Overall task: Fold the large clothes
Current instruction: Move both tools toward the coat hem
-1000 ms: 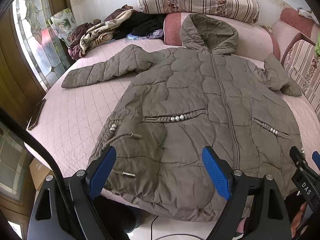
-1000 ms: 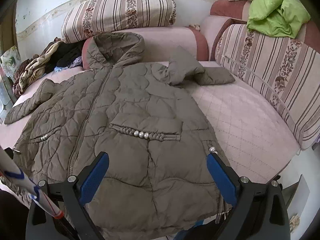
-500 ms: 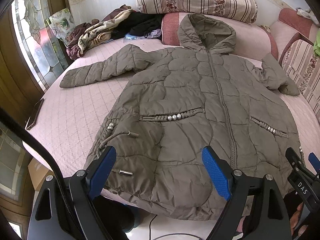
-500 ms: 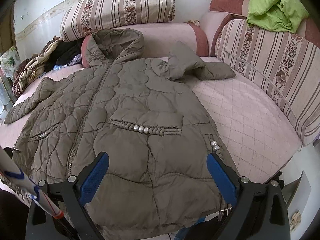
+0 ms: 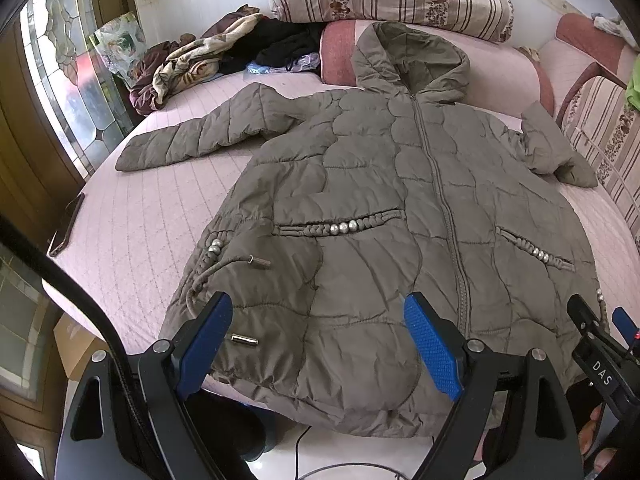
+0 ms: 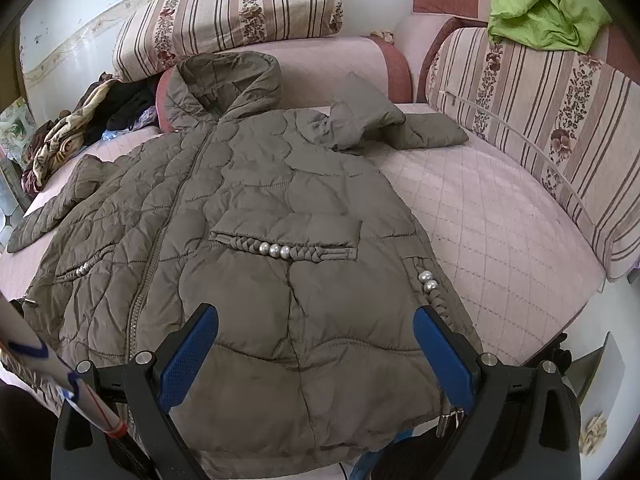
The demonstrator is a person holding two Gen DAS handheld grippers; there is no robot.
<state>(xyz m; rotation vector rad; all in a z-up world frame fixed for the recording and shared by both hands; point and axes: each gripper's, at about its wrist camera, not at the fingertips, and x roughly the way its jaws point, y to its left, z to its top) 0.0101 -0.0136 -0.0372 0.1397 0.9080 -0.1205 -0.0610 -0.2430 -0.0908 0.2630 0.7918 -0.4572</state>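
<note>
An olive quilted hooded coat point(image 5: 384, 208) point(image 6: 256, 216) lies front up and zipped on the pink bed, hem toward me, hood against the far bolster. Its one sleeve point(image 5: 200, 136) stretches out flat to the left; the other sleeve point(image 6: 396, 124) is bunched at the right. My left gripper point(image 5: 320, 340) hovers open over the hem's left half, nothing between its blue pads. My right gripper point(image 6: 316, 344) hovers open over the hem's right half, also holding nothing. The right gripper's tip point(image 5: 592, 336) shows at the left view's right edge.
A heap of clothes point(image 5: 188, 64) lies at the bed's back left corner by a stained-glass door point(image 5: 60, 80). Striped cushions point(image 6: 228, 20) line the back and right side point(image 6: 560, 100), with a green garment point(image 6: 544, 4) on top. A phone point(image 5: 66, 226) rests at the bed's left edge.
Both grippers have moved slightly forward and lower over the coat's hem; the coat looks a little nearer. The coat itself has not moved.
</note>
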